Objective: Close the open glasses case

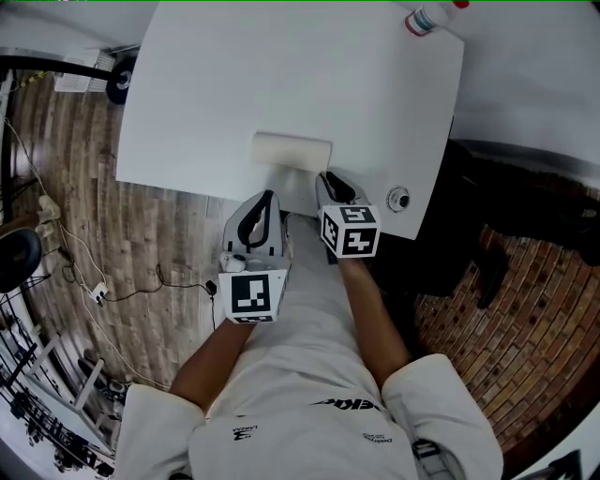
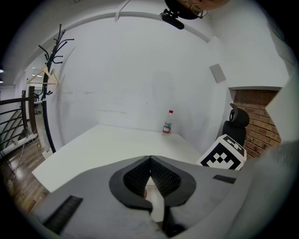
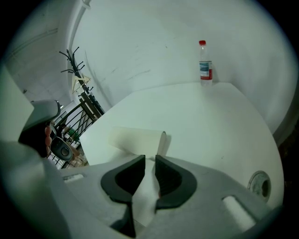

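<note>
A cream glasses case [image 1: 292, 151] lies crosswise on the white table [image 1: 206, 103], close to its near edge. The right gripper view shows the case [image 3: 135, 139] just beyond the jaws, with a thin edge standing up at its right end. Whether the lid is fully down I cannot tell. My right gripper [image 1: 327, 178] points at the case's right end, a little short of it. Its jaws [image 3: 149, 159] stand a narrow gap apart with nothing between them. My left gripper [image 1: 268, 197] hangs in front of the table edge, below the case, and its tips [image 2: 149, 160] touch, empty.
A small bottle with a red cap [image 1: 428, 16] stands at the far right corner of the table. A round cable grommet [image 1: 398, 198] sits near the front right corner. Left of the table are wooden floor and cables [image 1: 94, 281]; a dark chair [image 2: 237, 122] is to the right.
</note>
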Tool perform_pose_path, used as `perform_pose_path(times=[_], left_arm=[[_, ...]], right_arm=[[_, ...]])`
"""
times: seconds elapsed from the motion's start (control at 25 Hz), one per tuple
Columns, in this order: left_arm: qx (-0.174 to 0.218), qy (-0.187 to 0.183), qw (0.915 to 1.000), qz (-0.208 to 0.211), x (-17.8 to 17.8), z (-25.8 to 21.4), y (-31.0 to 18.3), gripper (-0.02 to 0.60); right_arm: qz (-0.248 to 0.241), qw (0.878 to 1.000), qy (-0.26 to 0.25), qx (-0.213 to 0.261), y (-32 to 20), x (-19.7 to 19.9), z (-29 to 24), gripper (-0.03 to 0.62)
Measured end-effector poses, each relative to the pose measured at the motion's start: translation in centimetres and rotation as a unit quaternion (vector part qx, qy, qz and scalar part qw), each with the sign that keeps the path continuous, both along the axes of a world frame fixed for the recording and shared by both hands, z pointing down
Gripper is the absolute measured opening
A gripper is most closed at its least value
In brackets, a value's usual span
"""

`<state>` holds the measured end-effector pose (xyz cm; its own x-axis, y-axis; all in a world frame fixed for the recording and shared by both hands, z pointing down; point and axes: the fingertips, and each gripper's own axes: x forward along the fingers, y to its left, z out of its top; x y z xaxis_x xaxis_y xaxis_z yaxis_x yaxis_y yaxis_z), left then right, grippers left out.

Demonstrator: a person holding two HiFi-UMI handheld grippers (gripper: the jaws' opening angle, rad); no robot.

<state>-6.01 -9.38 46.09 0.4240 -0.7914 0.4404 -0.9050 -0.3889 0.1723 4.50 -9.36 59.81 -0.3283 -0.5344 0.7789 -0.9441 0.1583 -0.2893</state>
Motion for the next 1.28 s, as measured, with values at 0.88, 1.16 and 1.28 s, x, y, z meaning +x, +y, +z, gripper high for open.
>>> perform_pose_path(times=[0.88, 1.16, 1.28], left_arm=[[0.051, 0.019, 0.9985, 0.01, 0.8, -7.9, -1.0, -0.002], [0.072, 0.031, 0.9969, 0.003, 0.4, -11.0, -2.0, -0.003], [0.085, 0.032, 0.9959, 0.003, 0.2, -12.5, -2.4, -0.002]], right_arm=[[0.003, 0.984, -0.005, 0.178, -3.1, 1.7, -15.3, -0.009], [0.01, 0.97, -0.024, 0.243, -2.6, 0.4, -21.1, -0.009], [0.01, 0.964, -0.032, 0.263, -2.4, -0.1, -23.1, -0.009]])
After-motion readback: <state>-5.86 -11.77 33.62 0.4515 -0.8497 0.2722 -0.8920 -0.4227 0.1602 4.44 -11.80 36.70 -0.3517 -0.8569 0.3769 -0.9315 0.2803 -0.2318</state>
